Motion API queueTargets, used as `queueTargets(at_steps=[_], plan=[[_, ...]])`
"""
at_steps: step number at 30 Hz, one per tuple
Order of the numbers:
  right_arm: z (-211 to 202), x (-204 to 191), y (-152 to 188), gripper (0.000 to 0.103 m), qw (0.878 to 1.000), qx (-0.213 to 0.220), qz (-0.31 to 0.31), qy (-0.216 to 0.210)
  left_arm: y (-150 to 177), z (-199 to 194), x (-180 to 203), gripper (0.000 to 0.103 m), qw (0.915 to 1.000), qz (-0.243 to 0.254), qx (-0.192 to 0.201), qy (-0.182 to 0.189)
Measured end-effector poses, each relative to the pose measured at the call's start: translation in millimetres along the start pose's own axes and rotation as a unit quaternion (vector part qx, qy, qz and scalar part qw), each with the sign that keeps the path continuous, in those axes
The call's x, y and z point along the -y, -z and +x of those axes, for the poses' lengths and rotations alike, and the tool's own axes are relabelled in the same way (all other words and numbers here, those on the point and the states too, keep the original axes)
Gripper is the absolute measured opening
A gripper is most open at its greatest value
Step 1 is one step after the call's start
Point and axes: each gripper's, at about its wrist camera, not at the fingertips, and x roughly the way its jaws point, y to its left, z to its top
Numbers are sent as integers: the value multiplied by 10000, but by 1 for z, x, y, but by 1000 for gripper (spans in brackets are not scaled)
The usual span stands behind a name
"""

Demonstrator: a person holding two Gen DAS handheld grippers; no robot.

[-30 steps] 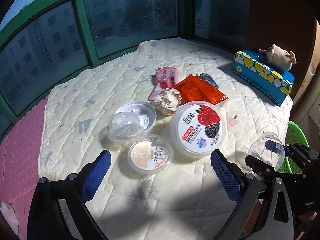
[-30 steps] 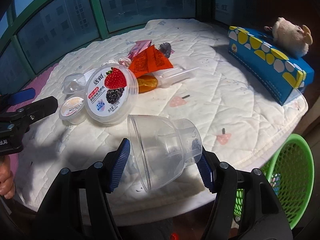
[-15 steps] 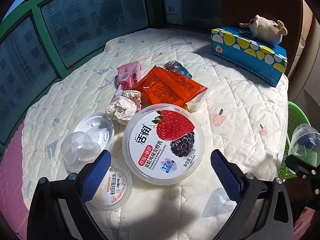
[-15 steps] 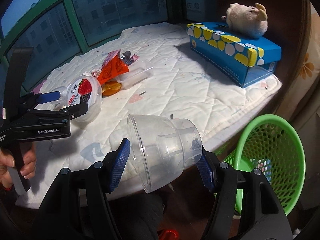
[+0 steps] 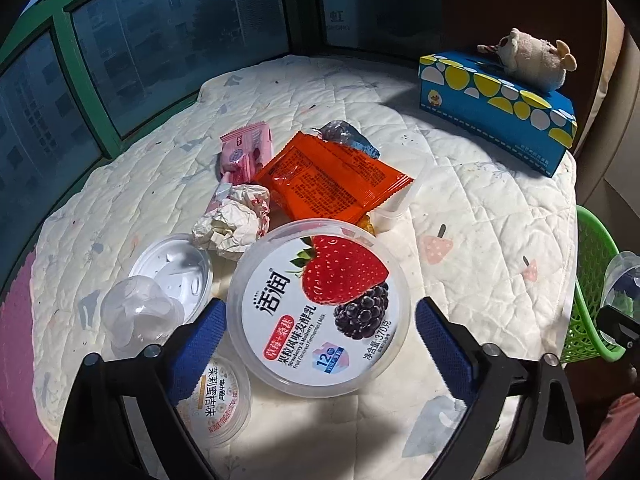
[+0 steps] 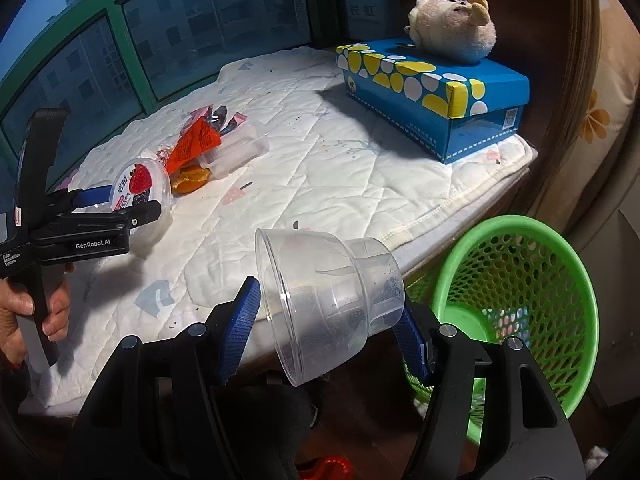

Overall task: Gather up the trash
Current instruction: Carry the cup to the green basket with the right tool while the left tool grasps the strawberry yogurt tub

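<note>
The right gripper (image 6: 326, 322) is clamped on a clear plastic cup (image 6: 326, 306) lying sideways between its blue pads, held off the edge of the quilted mat (image 6: 348, 160) and just left of the green basket (image 6: 516, 300) on the floor. The left gripper (image 5: 318, 330) has its fingers spread wide on either side of the yogurt tub (image 5: 318, 312) with the strawberry lid, which sits on the mat among an orange wrapper (image 5: 332, 178), a crumpled paper ball (image 5: 234, 222), a pink wrapper (image 5: 244, 152) and clear lids (image 5: 172, 270).
</note>
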Motion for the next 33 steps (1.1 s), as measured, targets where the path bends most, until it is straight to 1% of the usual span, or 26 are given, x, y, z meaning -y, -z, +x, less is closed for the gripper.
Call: queueTargets(at_steps=[7,11,14,19,24,28,33], plan=[[-3,8,0,64,9999,28,113,45,1,-7,1,88,10000,1,76,64],[-9,16,-1,64,9998,105,161,109,-1,-24,1,88,9996,-55,223,180],[-12,28,-1,64,9994,133,280,181,-5,-40,5,88,9987,-102,339,365],[-18,55,5,64,9979,138,512,369,-13,-57,33,88,9965,106,483,673],[-17,90,17,64,9950,39,761,641,-19,-63,69,88,9931,239,533,1017],[-5,121,29,64,9917,-173,934,863,-24,-63,94,88,9909,329,514,1204],[20,153,47,65,9861,-593,1199,990,-28,-59,124,88,9884,513,452,1353]])
